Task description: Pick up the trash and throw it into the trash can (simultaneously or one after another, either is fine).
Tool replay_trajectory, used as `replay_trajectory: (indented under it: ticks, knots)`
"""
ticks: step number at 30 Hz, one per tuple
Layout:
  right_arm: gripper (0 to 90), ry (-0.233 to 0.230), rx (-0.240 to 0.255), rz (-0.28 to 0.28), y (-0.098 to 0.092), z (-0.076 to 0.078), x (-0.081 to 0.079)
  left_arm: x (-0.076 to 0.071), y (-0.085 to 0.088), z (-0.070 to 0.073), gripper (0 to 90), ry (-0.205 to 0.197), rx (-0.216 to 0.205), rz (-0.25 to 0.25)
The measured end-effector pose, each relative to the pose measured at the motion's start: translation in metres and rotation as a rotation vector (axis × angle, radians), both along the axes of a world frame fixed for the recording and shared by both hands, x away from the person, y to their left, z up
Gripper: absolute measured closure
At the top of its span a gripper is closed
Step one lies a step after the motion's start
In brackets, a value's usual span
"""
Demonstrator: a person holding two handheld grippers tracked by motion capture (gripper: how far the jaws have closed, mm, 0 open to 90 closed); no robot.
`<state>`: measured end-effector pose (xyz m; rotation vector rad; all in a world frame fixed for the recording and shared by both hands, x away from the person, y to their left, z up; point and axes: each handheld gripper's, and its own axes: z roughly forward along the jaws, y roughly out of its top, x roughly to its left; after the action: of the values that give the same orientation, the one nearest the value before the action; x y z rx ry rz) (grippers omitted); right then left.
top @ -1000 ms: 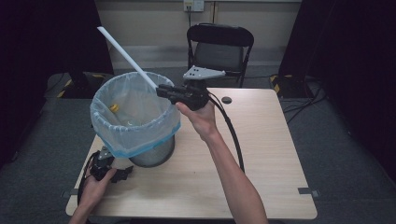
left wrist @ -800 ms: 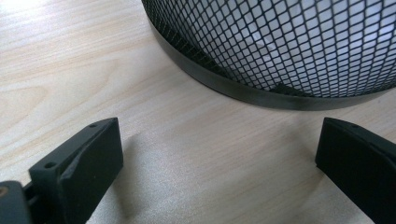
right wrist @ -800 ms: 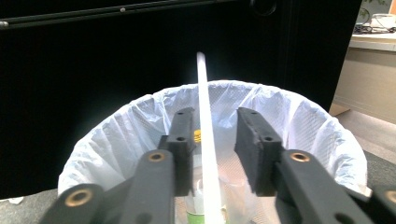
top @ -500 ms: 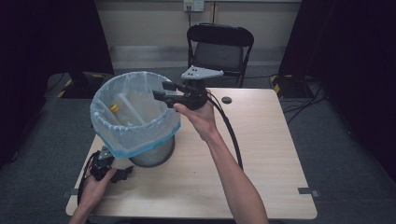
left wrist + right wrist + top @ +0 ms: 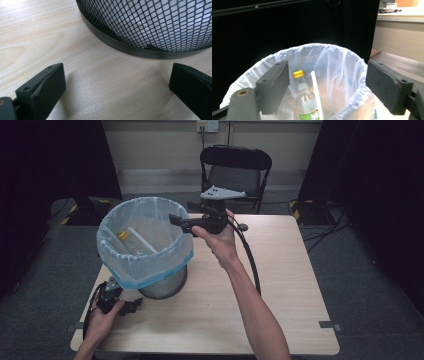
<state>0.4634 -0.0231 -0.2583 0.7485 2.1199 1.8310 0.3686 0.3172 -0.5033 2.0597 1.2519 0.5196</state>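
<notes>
Right gripper point(image 5: 176, 222): held above the bin's rim at 3 o'clock, fingers spread, nothing between them.
Left gripper point(image 5: 131, 306): laid on the tabletop point(image 5: 280, 285) at the bin's 7 o'clock, fingers spread.
Wire-mesh waste bin point(image 5: 162, 287): seen close in the left gripper view as black mesh.
Bag liner point(image 5: 145, 270): folded over the rim.
Right gripper view: a yellow-capped bottle point(image 5: 305, 102) and a white straw point(image 5: 317, 97) are seen inside.
Folding chair point(image 5: 236, 165): behind the tabletop at 12 o'clock.

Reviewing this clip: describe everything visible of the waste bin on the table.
The waste bin is a round black wire-mesh basket with a solid dark band at its base, standing upright on the left part of the wooden table. A thin whitish plastic liner, blue-edged, is folded over its rim. Inside lie a clear bottle with a yellow cap and green label, and a long white strip. The right tongs hover open at its rim; the left tongs rest open near its base.
</notes>
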Motion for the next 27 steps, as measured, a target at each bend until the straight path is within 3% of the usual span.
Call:
replay_trajectory:
  ticks: [14, 16, 27]
  knots:
    - [16.1, 0.007, -0.004, -0.101, -0.028, -0.003, 0.001, 0.000, 0.000, 0.000, 0.3, 0.000, 0.000, 0.000]
    - [15.5, 0.017, 0.001, -0.133, -0.035, -0.005, 0.002, 0.000, 0.000, 0.000, 0.3, -0.001, -0.004, 0.002]
    - [14.2, 0.044, -0.012, -0.198, -0.058, -0.016, 0.005, 0.000, 0.000, 0.000, 0.3, -0.001, -0.004, 0.002]
